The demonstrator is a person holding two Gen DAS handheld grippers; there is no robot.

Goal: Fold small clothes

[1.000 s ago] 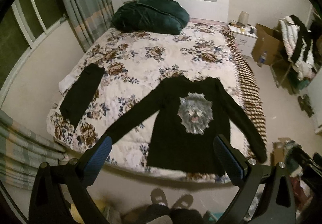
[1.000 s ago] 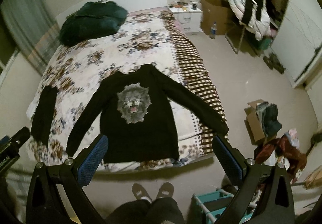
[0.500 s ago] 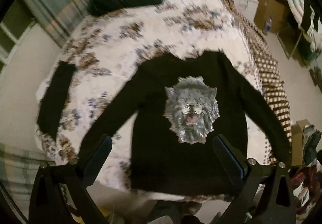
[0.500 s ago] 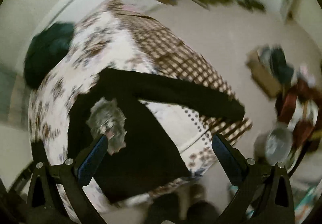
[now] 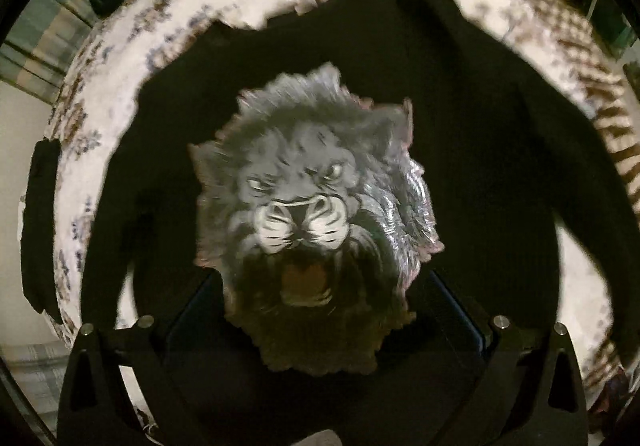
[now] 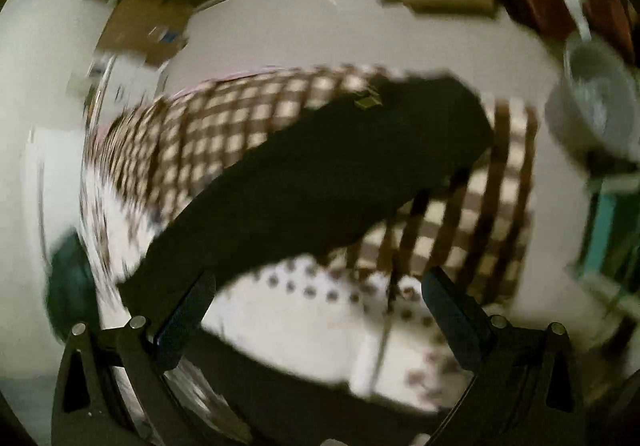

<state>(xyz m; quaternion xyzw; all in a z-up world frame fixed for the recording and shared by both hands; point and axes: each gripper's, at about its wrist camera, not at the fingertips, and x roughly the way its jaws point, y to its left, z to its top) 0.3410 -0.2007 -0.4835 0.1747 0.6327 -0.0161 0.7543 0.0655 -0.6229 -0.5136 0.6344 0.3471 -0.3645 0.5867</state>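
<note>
Left wrist view, far left: a folded dark garment lies at the edge of the floral bedspread, apart from the work. Centre: the black sweater lies flat on the bed, its lion print face up. Your left gripper hangs over the print's lower half, fingers spread wide, holding nothing. Right wrist view, heavily blurred: one sweater sleeve runs diagonally onto the checked blanket. Your right gripper sits below it, fingers wide apart, empty; touching or not, cannot tell.
</note>
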